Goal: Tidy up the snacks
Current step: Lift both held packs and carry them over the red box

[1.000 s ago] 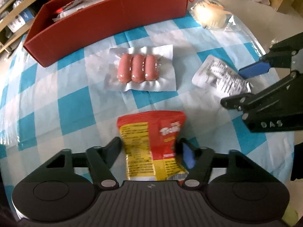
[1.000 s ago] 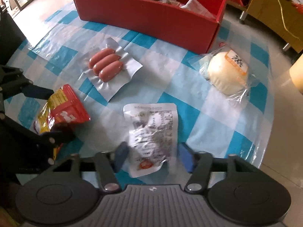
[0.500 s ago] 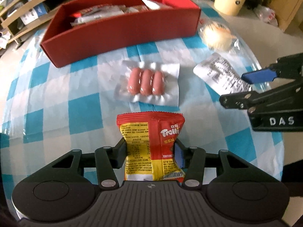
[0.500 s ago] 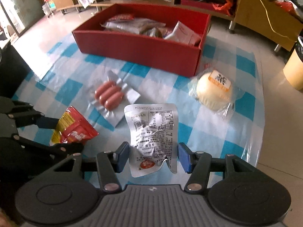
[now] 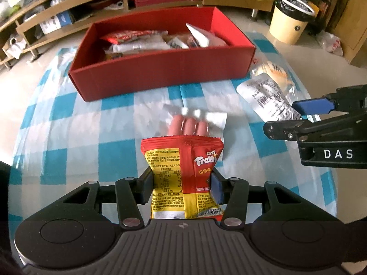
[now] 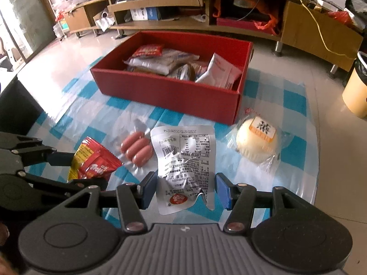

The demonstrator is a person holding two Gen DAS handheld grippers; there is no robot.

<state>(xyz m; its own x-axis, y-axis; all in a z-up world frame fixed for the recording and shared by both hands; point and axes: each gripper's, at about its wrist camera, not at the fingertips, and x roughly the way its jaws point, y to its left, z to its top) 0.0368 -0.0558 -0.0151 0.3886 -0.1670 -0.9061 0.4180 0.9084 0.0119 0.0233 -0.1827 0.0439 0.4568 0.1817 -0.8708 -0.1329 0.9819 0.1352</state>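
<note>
The checked tablecloth (image 6: 146,116) spreads widest; on its far side, ahead of both grippers, stands the red box (image 5: 160,73), its long axis lying across both views — the place, I judge, where the two held packets should go; so the coming move is forward and over the near wall, then down.

Inside the box there is already a loose heap: a red packet toward the far left, pale and clear wrappers in the middle, a white pouch leaning at the right end (image 6: 218,71); the near right part looks fullest, the near left corner emptier.

Between box and grippers the wrapped bun (image 6: 257,142) lies on the cloth off to the right, near the box's right corner; the vacuum-packed sausages (image 6: 137,151) lie in the middle, long axes pointing roughly toward the box — both not yet collected.

The left gripper (image 5: 182,183) is clamped on the red and yellow Trolli bag (image 5: 183,171), pads pinching it at its waist, the bag standing upright; the right gripper (image 6: 185,189) carries the silver foil pouch (image 6: 185,160) between narrow-set jaws, the left pad against its edge, the right pad's contact hard to see; both are about equally near the box, the right one nearer its fuller end.
</note>
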